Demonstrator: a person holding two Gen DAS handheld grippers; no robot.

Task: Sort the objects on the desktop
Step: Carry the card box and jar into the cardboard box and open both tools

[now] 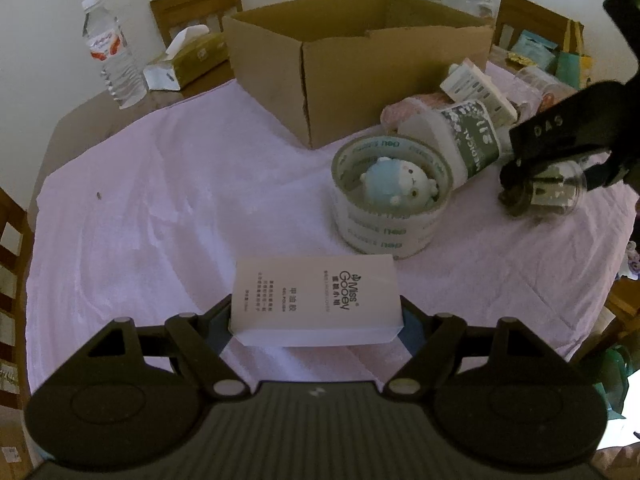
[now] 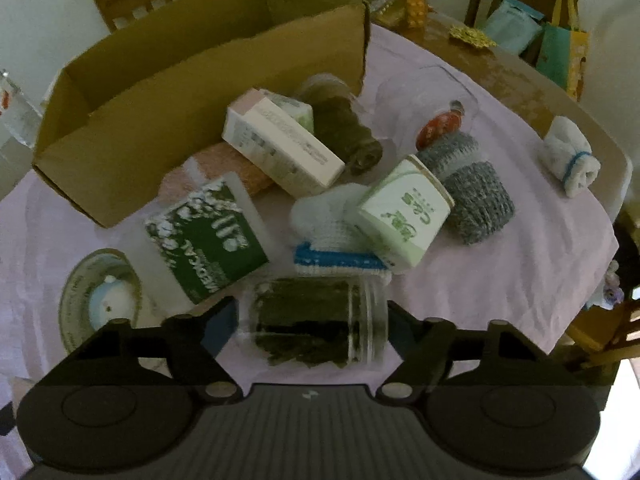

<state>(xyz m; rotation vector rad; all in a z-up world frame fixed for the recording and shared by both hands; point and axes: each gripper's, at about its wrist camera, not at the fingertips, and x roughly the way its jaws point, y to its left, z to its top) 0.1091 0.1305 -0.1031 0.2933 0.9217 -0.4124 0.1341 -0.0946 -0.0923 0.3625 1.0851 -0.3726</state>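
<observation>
My left gripper [image 1: 316, 320] is shut on a white Miss Gooey box [image 1: 316, 300], held over the lilac cloth. My right gripper [image 2: 312, 320] is shut on a clear jar of dark green strips [image 2: 316, 320]; it shows in the left wrist view [image 1: 548, 190] at the right with the jar [image 1: 556, 194]. An open cardboard box [image 1: 352, 76] stands at the back, also in the right wrist view [image 2: 168, 92]. A tape roll [image 1: 388, 196] holds a blue plush toy [image 1: 396, 184]. A green MEDICAL pack [image 2: 208, 240] lies beside it.
A pile lies right of the cardboard box: a white carton [image 2: 280, 144], a green-and-white tin [image 2: 404, 216], grey scrubbers [image 2: 472, 192], a blue-edged cloth [image 2: 332, 240], a rolled towel [image 2: 568, 160]. A water bottle [image 1: 112, 52] and tissue pack [image 1: 188, 56] stand far left. Chairs surround the table.
</observation>
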